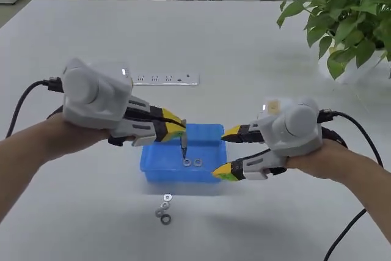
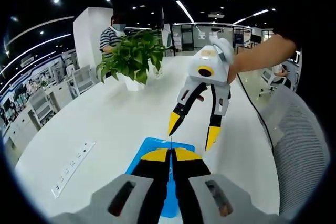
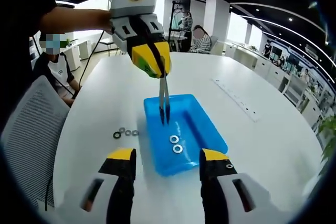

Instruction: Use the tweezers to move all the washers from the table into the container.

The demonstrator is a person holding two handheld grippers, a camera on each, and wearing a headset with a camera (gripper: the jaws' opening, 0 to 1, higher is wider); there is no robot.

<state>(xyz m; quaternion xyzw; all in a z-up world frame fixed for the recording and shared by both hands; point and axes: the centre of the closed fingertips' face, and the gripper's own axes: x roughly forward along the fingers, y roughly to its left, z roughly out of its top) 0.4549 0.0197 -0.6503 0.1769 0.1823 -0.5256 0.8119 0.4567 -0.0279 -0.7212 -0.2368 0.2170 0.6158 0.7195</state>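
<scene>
Over the container, tweezers are clamped in the left claw; the right claw is spread. Loose washers lie nearer the person.

no legible text or numbers, markings on the power strip too small to read

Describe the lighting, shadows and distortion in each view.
Head view: soft, even light, a faint shadow in front of the blue container, lines straight, the washers on the table small but sharp. Left gripper view: strong fisheye bend, ceiling light strips curved, the left gripper close and slightly soft. Right gripper view: fisheye curve too, a pale sheen on the container floor, tweezers crisp.
</scene>
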